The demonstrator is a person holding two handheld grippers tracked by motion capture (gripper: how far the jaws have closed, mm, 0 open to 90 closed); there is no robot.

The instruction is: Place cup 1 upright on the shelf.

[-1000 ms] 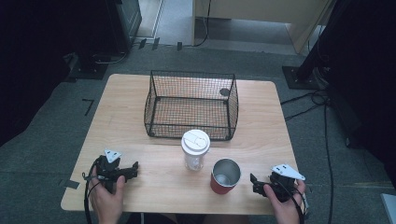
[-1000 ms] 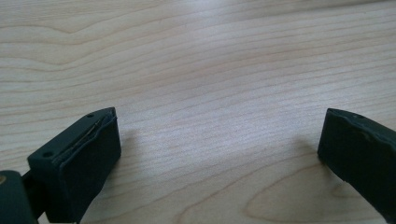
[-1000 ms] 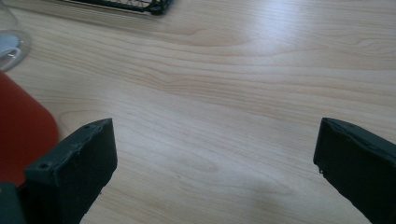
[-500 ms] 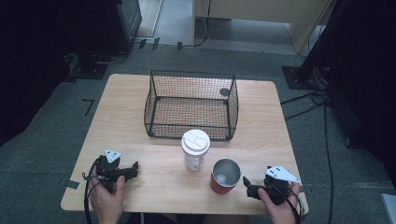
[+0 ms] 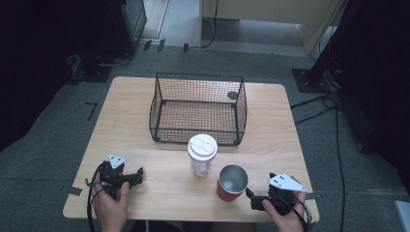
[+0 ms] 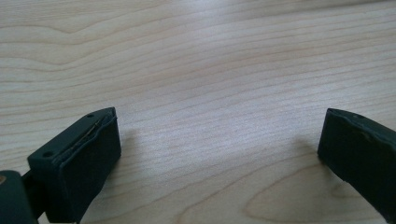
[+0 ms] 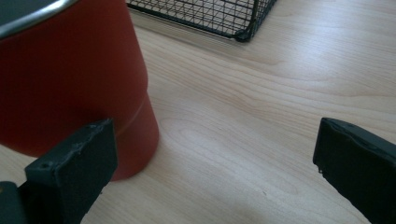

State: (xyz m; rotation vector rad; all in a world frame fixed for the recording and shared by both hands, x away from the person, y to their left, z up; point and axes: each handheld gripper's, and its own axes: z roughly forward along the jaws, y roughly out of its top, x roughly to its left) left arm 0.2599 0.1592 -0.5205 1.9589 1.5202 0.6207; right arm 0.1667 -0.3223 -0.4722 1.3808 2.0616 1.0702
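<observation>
Approach step: our right gripper (image 5: 251,198), jaws wide and empty, nears the red cup (image 5: 232,182); we must straddle it next. Left gripper (image 5: 139,175) rests with jaws wide.

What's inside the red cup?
From the high view, the red cup looks empty: its shiny metal inside and bottom show, with nothing lying there. The near inner wall is hidden by its rim. The right gripper sits beside it, jaws open.

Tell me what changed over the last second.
The right gripper slid left along the table's near edge toward the red cup, jaws open, holding nothing. The left gripper, lidded cup and wire basket stayed where they were.
</observation>
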